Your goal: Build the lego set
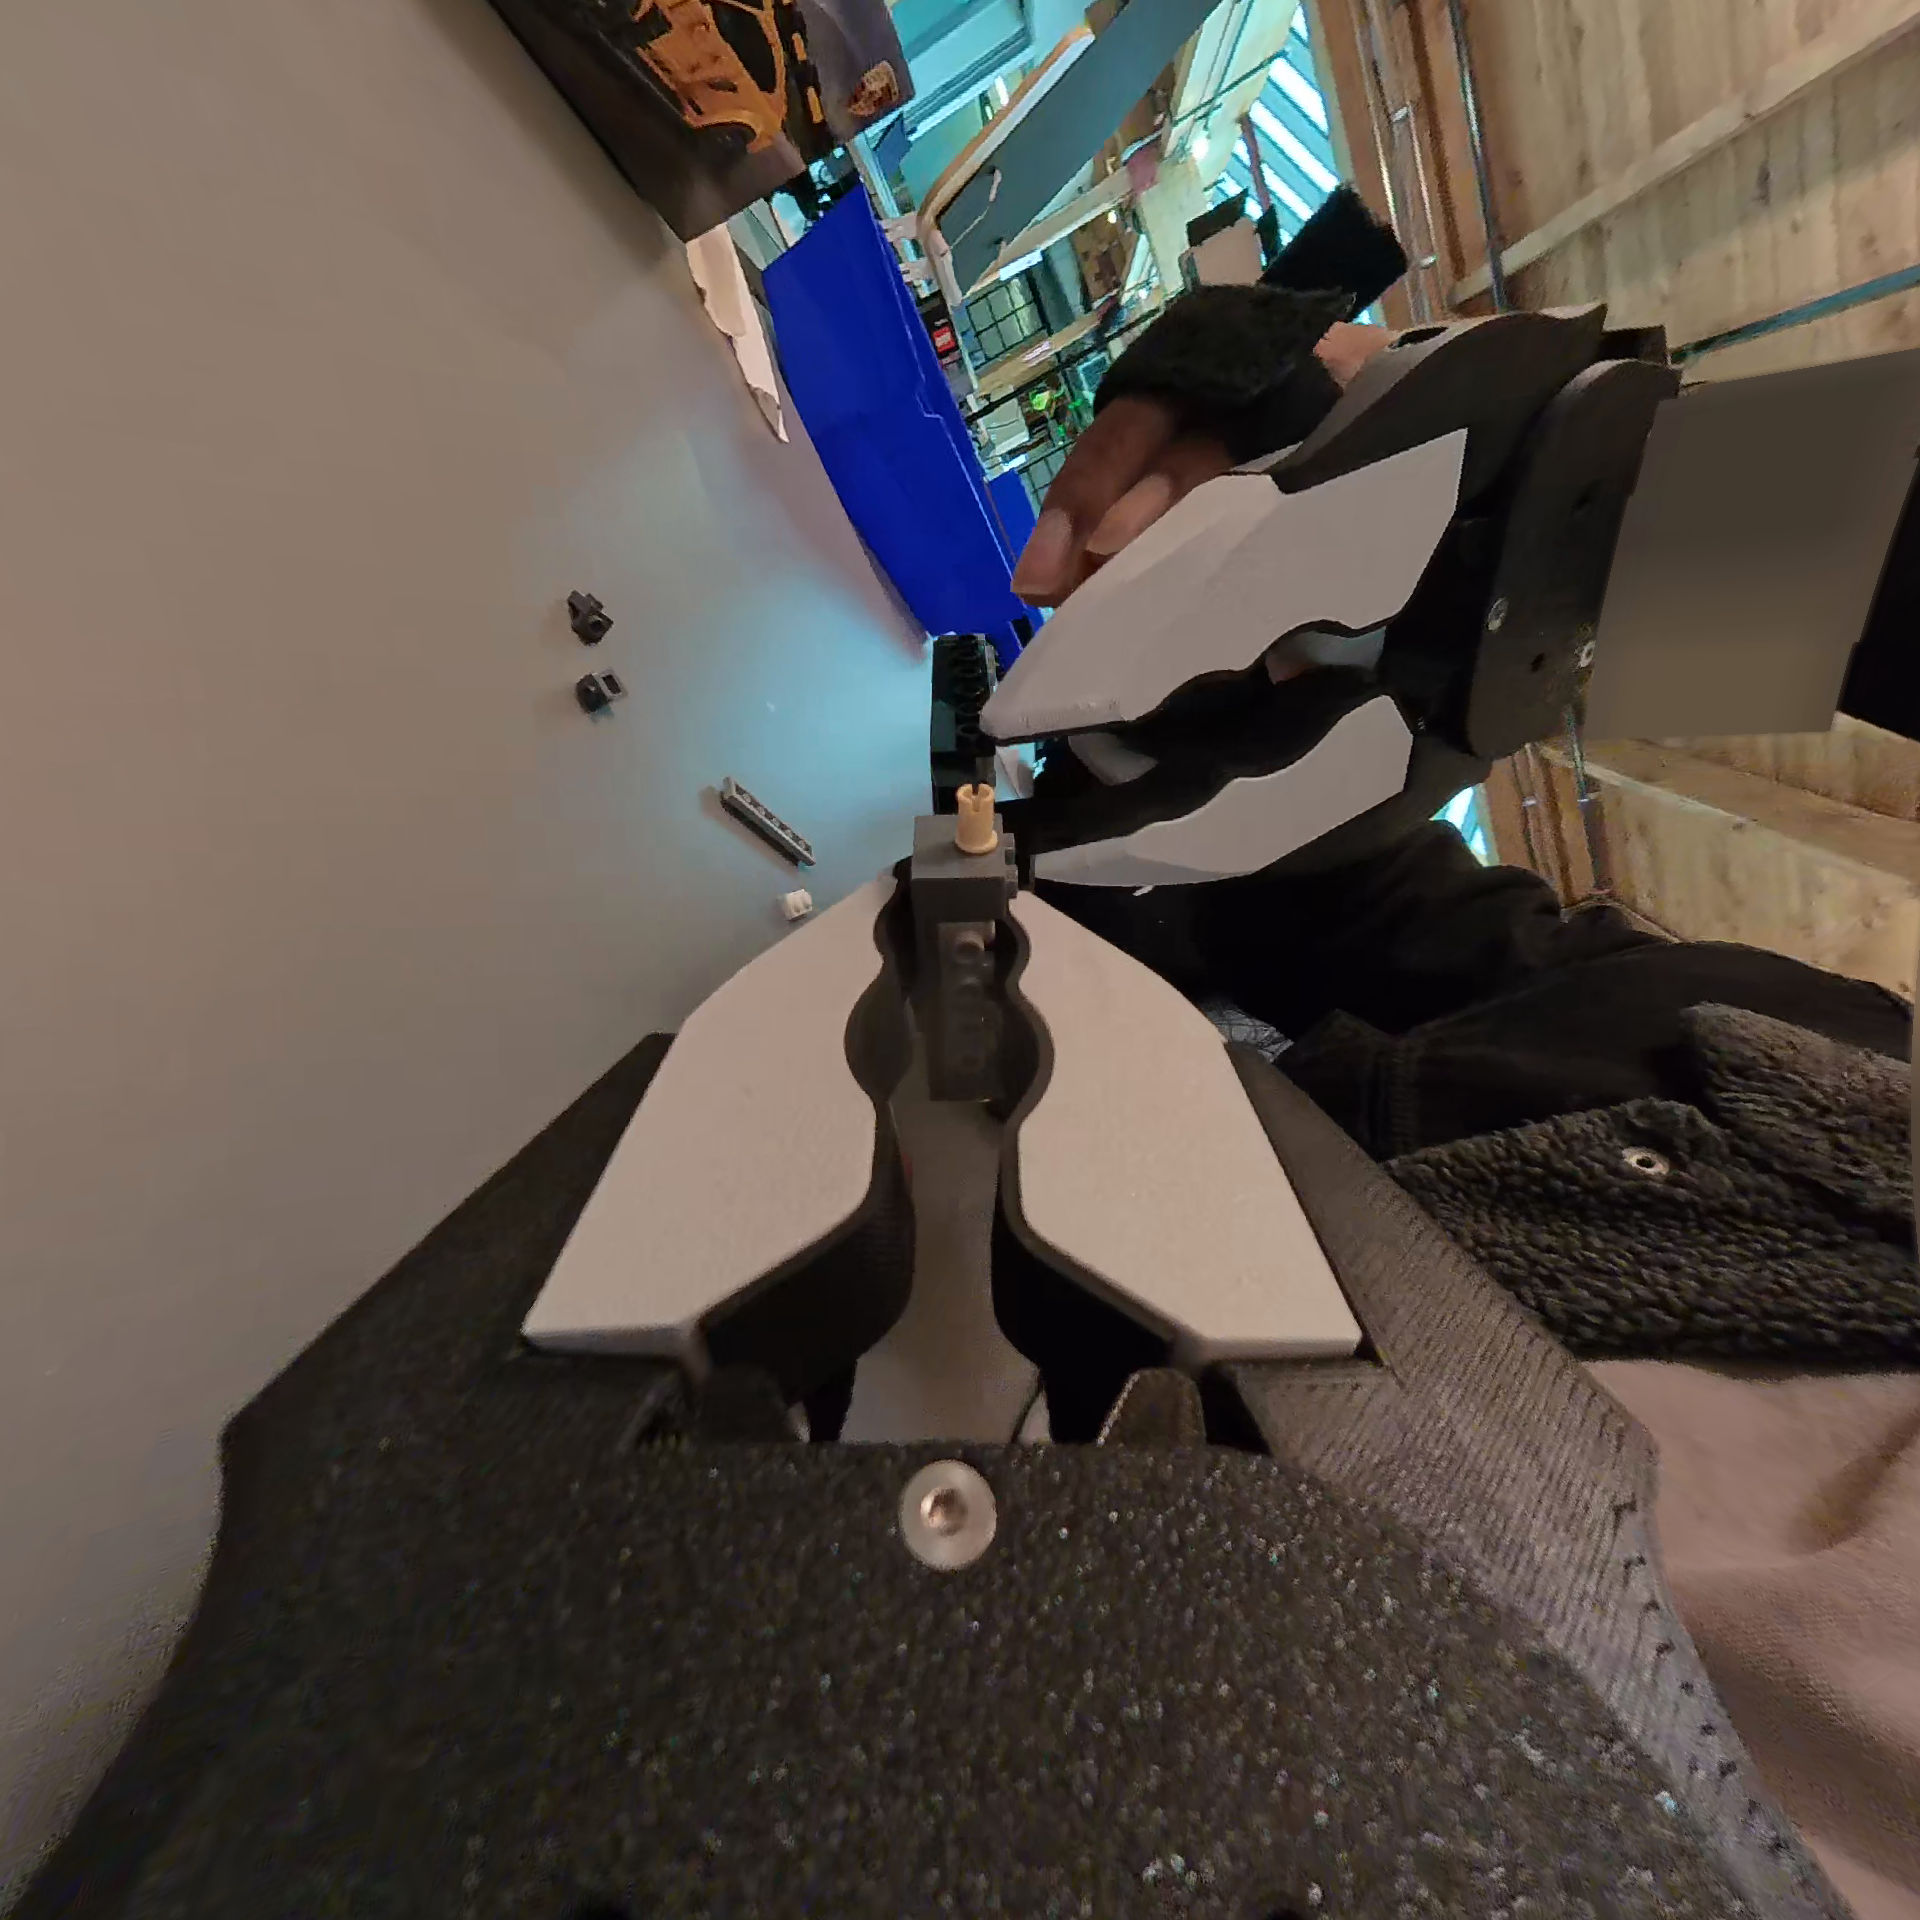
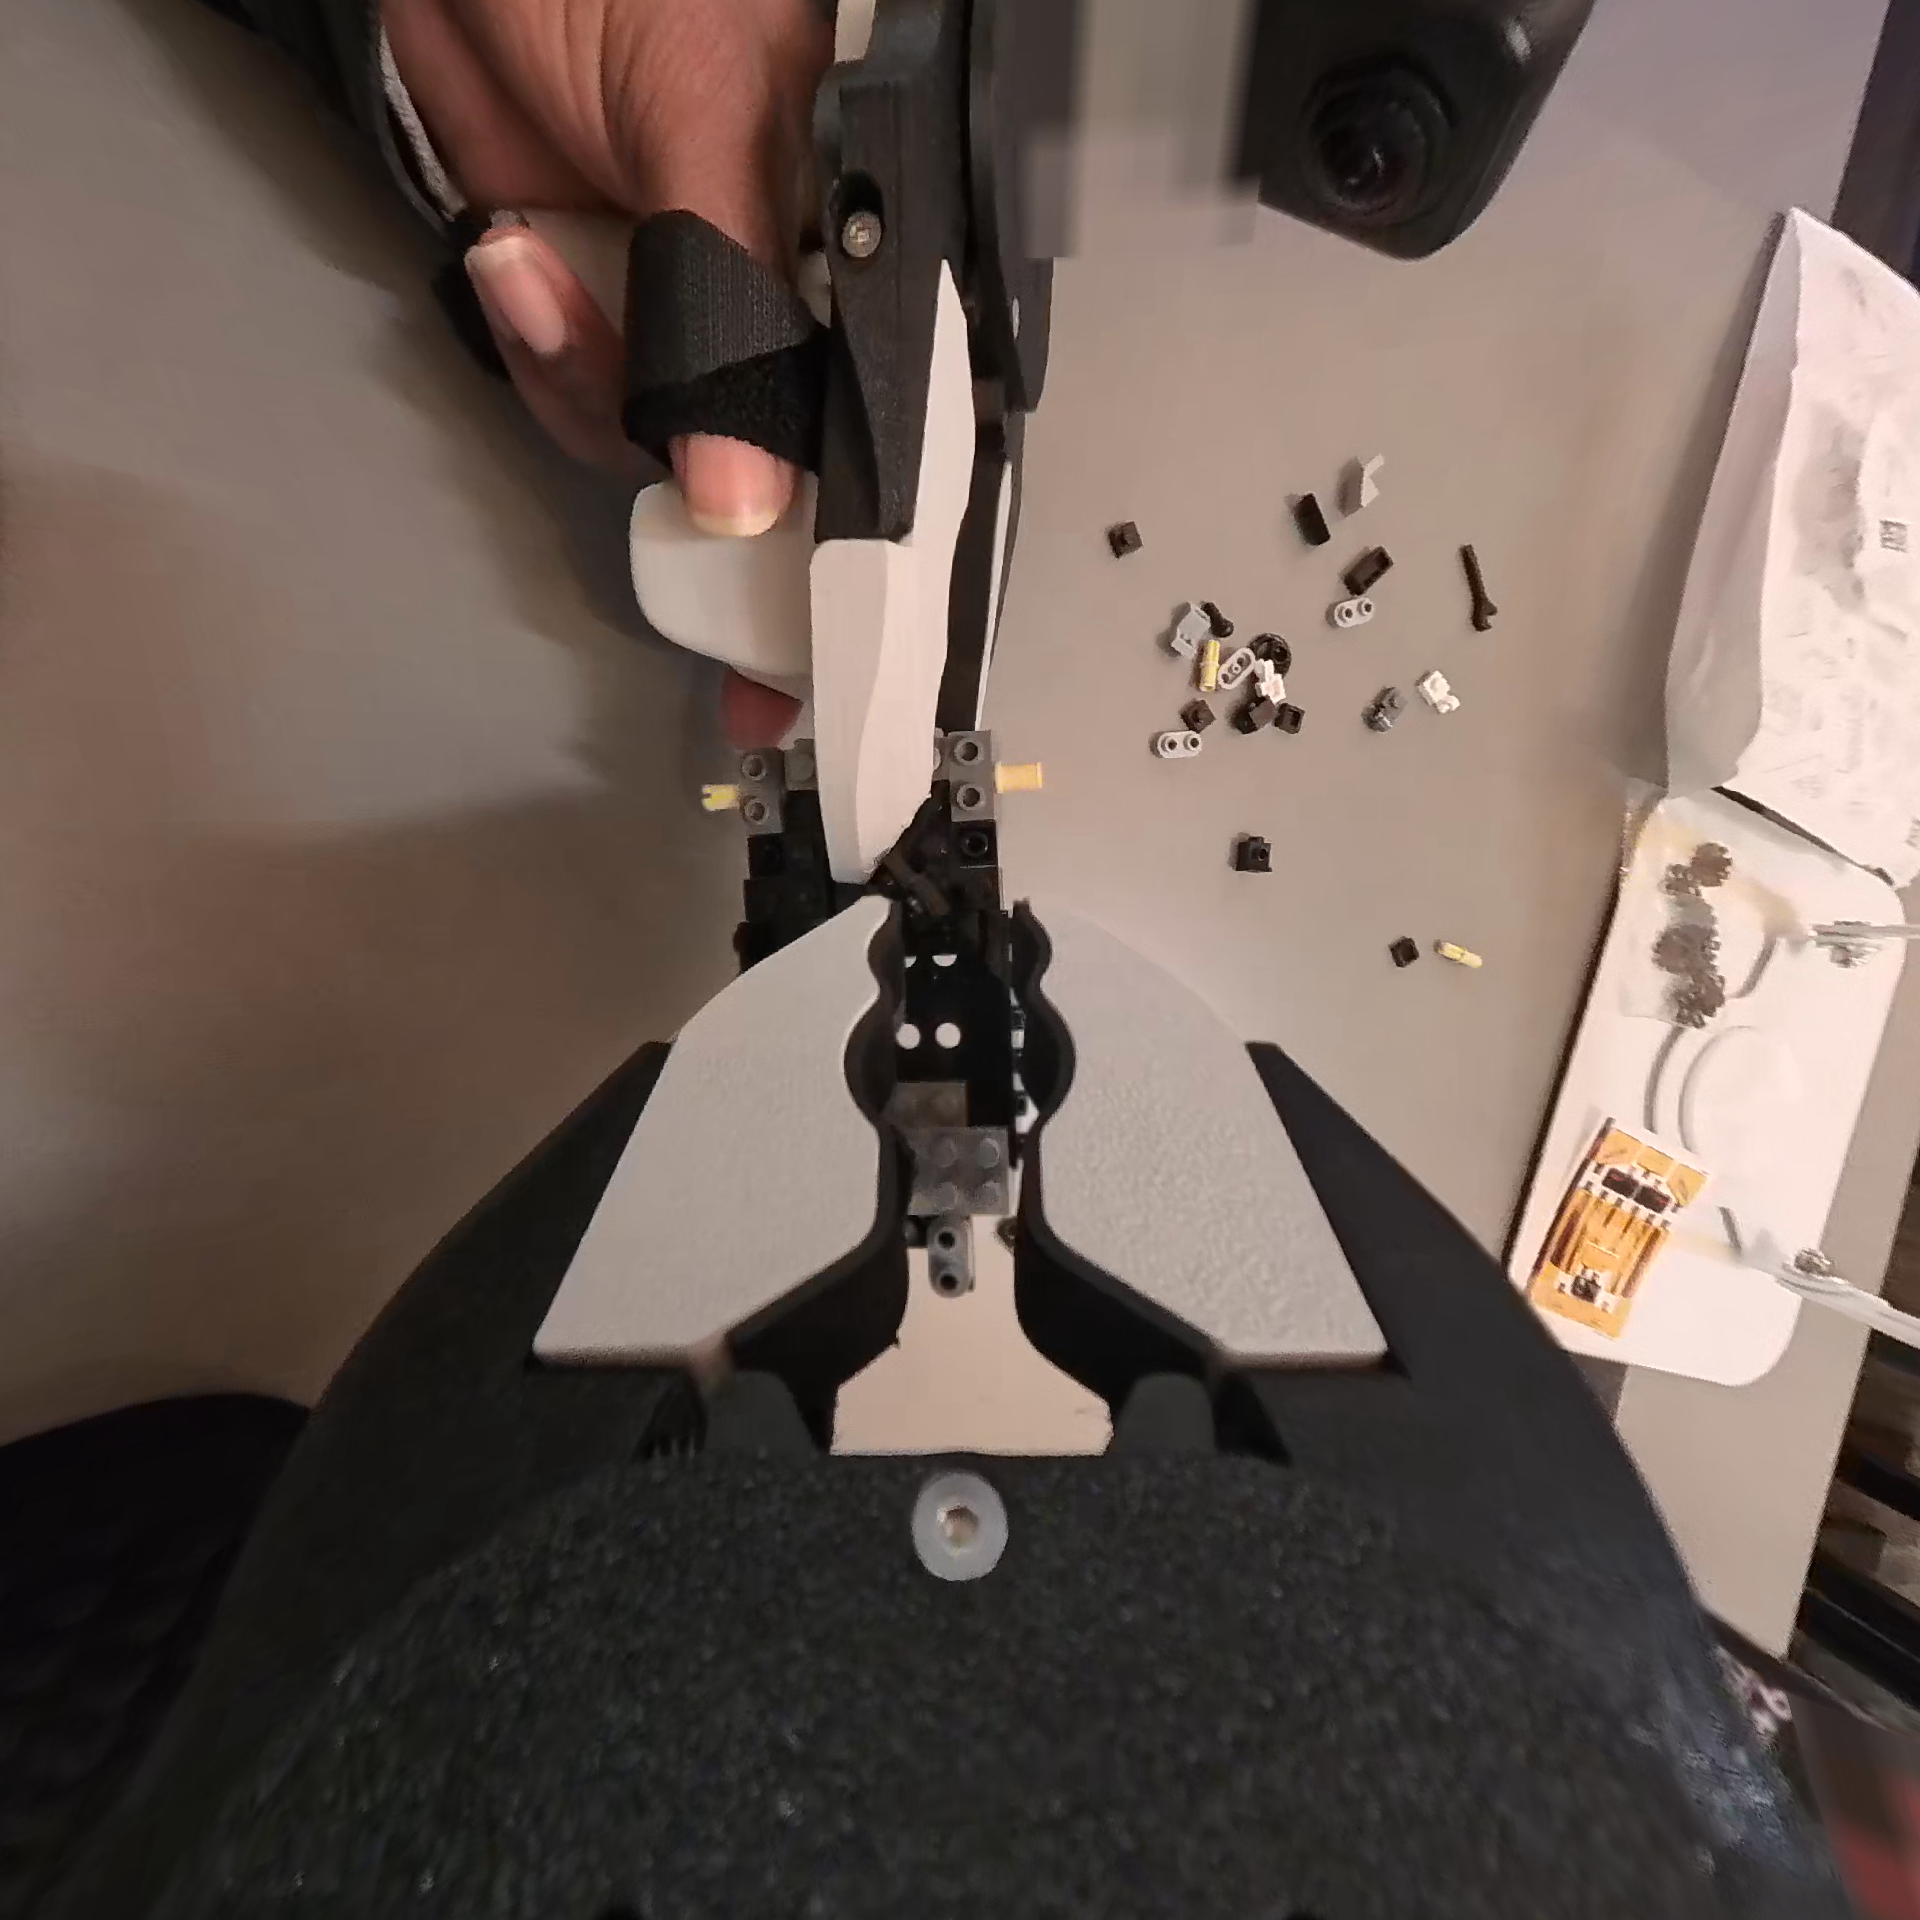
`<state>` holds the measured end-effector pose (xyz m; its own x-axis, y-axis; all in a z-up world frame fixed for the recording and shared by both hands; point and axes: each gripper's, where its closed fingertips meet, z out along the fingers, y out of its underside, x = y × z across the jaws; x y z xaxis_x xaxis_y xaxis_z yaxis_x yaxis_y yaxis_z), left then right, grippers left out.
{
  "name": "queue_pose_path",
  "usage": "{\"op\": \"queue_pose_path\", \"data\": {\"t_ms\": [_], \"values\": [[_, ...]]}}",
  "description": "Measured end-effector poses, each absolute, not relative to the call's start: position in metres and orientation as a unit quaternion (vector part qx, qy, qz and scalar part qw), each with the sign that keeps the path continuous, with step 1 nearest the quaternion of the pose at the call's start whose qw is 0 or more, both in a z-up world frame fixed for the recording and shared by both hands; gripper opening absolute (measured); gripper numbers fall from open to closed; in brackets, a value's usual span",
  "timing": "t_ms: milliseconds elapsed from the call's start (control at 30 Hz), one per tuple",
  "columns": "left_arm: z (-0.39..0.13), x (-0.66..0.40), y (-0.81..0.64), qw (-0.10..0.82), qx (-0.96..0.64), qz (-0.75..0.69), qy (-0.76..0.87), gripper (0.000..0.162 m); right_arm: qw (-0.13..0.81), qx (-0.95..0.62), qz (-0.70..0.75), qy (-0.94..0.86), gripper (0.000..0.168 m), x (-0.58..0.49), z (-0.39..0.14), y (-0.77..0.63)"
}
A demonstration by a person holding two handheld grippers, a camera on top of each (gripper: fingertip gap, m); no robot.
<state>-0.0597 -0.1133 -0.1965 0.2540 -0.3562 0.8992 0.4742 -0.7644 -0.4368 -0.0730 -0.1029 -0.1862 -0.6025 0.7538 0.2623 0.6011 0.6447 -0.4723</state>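
From here, print shows on the paper sheets (image 2: 1808,499) and the box (image 1: 727,83), nothing legible.

Even indoor light, moderately bright; cool blue sheen on table (image 1: 312,623) in left wrist view. Strong fisheye bending at edges. Right wrist view motion-smeared at left; near housings soft, grainy

My right gripper (image 2: 951,914) clamps the black-and-grey lego assembly (image 2: 951,1039); the left gripper (image 2: 894,831) meets its far end. Loose pieces (image 2: 1247,686) scattered on table (image 2: 312,727).
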Motion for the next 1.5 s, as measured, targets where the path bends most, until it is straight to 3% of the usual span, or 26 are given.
{"op": "queue_pose_path", "data": {"t_ms": [33, 367, 767, 1500], "values": [[-0.195, -0.059, -0.114, 0.338, -0.711, -0.616, -0.043, 0.013, 0.220, -0.384, 0.176, -0.879, 0.018, -0.073, -0.185, -0.104], [-0.193, -0.058, -0.115, 0.323, -0.695, -0.640, -0.053, 0.013, 0.191, -0.402, 0.229, -0.866, 0.016, -0.072, -0.173, -0.106], [-0.200, -0.050, -0.120, 0.301, -0.710, -0.635, -0.042, 0.013, 0.117, -0.259, 0.165, -0.944, 0.019, -0.067, -0.188, -0.115], [-0.199, -0.063, -0.110, 0.299, -0.672, -0.666, -0.127, 0.013, 0.137, -0.439, 0.139, -0.877, 0.018, -0.077, -0.194, -0.099]]}}
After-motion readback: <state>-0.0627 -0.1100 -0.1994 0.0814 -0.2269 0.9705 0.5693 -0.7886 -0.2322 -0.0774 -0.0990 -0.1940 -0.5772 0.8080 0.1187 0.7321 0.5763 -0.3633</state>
